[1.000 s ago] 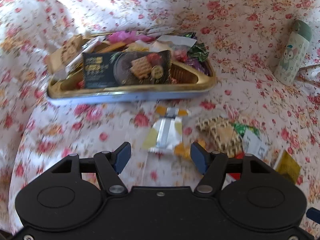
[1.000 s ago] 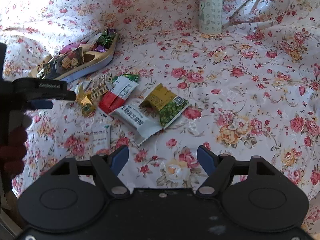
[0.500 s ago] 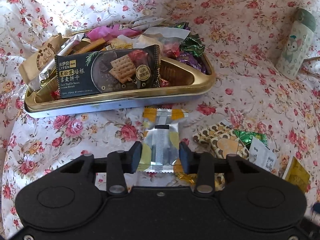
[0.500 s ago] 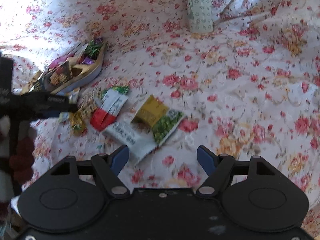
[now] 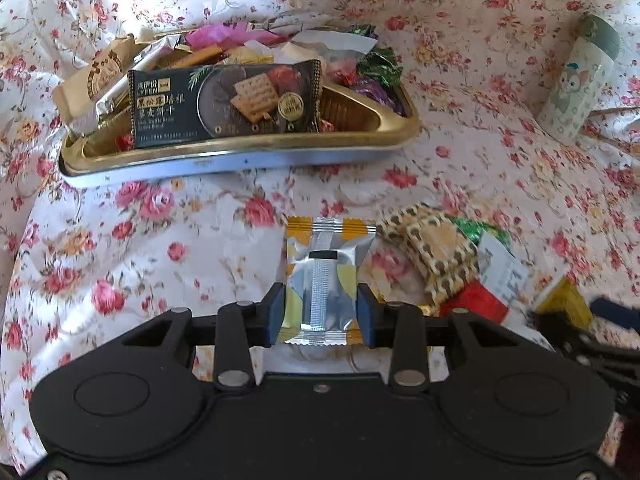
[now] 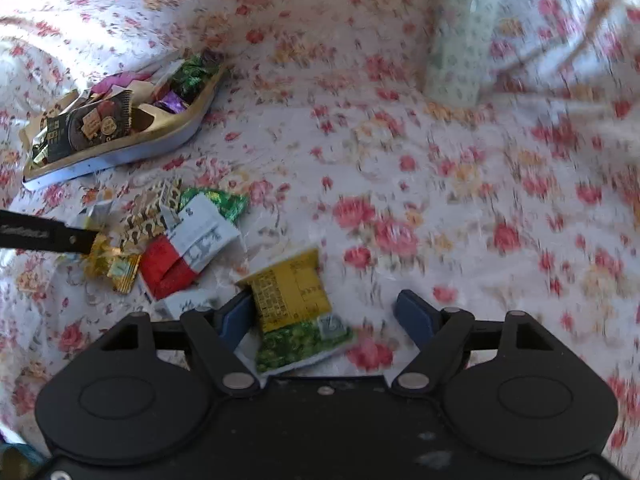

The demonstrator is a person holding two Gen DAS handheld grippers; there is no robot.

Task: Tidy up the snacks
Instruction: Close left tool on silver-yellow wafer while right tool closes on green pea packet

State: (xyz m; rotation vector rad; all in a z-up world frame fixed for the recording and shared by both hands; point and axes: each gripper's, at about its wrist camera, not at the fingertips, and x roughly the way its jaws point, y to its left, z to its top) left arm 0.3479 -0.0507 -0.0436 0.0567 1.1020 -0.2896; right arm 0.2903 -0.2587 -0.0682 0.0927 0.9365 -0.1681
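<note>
Silver foil with yellow corners is what my left gripper (image 5: 320, 314) has between its fingers: a small snack packet (image 5: 325, 268) lying on the floral cloth (image 5: 160, 240), the blue pads pressed against both its long edges after closing in on it just now. So the left side is clenched on that packet, which sits at six o'clock from the gold tray (image 5: 248, 152), a little way short of the tray's near rim. The tray is already heaped with sweets and a dark cracker pack (image 5: 224, 104). My right gripper (image 6: 326, 320) is released and has just widened a touch; its fingers straddle a yellow-and-green packet (image 6: 296, 304), the left pad just beside the packet's edge, the right pad well clear of it. At ten o'clock from that packet lies the remaining loose pile, including a red-and-white pack (image 6: 184, 252). I judge the step in hand to be picking up loose snacks for the tray. Next, I would lift the left packet clear of the cloth and carry it toward twelve o'clock over the rim, while centring the right fingers before squeezing.
</note>
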